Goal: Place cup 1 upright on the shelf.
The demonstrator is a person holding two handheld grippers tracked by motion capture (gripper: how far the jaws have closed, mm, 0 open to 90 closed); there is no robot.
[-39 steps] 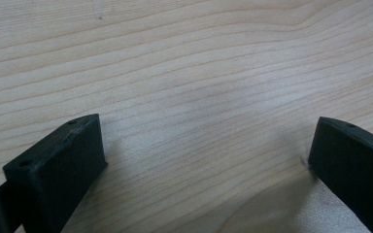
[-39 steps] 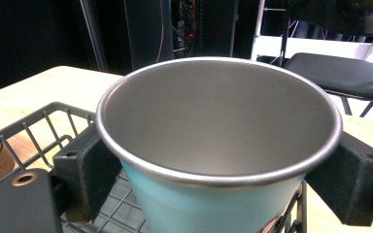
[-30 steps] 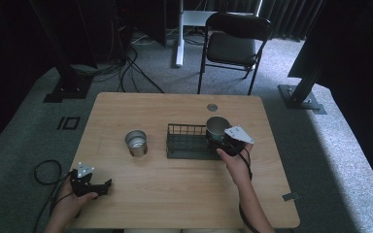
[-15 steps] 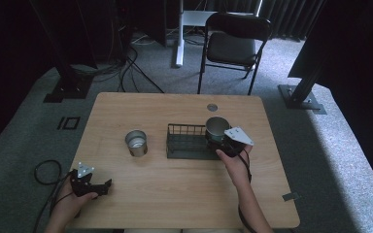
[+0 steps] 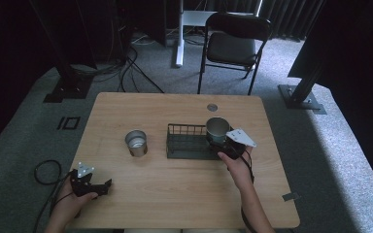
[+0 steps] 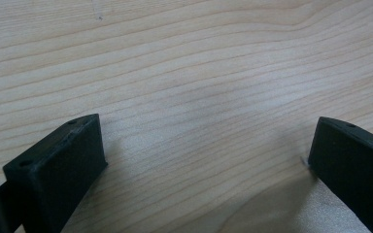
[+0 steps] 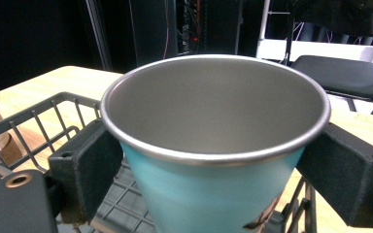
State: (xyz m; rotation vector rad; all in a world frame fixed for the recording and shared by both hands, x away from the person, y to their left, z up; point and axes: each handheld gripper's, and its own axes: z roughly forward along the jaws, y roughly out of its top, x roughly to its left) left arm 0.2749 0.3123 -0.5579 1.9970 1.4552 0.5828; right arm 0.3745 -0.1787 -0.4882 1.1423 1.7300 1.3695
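Cup (image 7: 213, 145) sits clamped in the right gripper (image 5: 226, 145) jaws inside the basket (image 5: 187, 143), not yet released; the left gripper (image 5: 94, 184) rests open, another cup (image 5: 136, 143) remaining outside.

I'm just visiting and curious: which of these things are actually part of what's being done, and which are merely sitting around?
In use:
- blue cup, clamped in the right gripper
- wire basket, the cup held at its right end

Sitting around:
- steel cup on the table
- left gripper, open over bare wood
- folding chair behind the table
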